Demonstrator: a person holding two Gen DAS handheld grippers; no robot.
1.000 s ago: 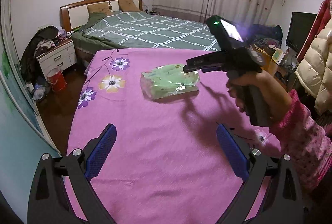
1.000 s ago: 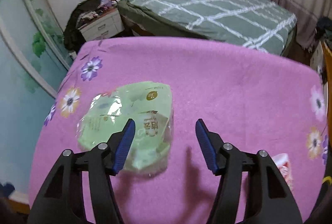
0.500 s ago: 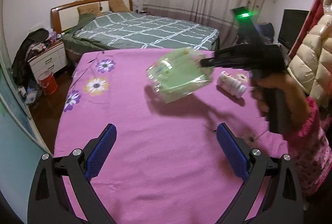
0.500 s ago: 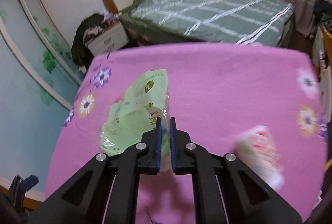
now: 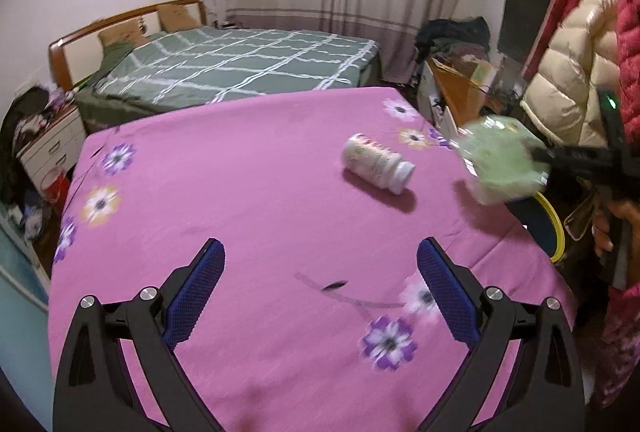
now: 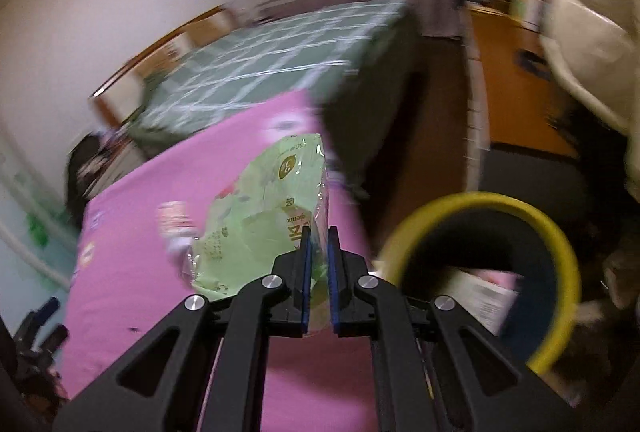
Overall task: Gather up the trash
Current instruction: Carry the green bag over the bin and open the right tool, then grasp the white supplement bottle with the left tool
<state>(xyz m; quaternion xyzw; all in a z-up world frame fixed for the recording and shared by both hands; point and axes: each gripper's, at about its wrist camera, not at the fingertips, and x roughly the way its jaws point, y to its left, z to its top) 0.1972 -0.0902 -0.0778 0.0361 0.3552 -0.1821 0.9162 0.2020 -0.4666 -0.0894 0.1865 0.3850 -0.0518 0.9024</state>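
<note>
My right gripper (image 6: 319,272) is shut on a green plastic wrapper (image 6: 260,216) and holds it in the air at the pink table's right edge, beside a yellow-rimmed dark bin (image 6: 556,244). In the left wrist view the wrapper (image 5: 500,159) hangs from the right gripper (image 5: 538,155) above the bin's rim (image 5: 554,216). A small white bottle (image 5: 376,163) with a patterned label lies on its side on the pink tablecloth (image 5: 240,191). My left gripper (image 5: 320,292) is open and empty, low over the table's near part.
The bin holds a white carton (image 6: 480,296). A green-quilted bed (image 5: 240,67) stands behind the table. A nightstand (image 5: 48,147) is at the left. An orange cabinet (image 5: 460,91) and hanging coats (image 5: 572,71) are at the right.
My right gripper closed on the green wrapper, lifted it off the table and carried it right, to beside the bin. The left gripper's view swung right; the bottle came into sight.
</note>
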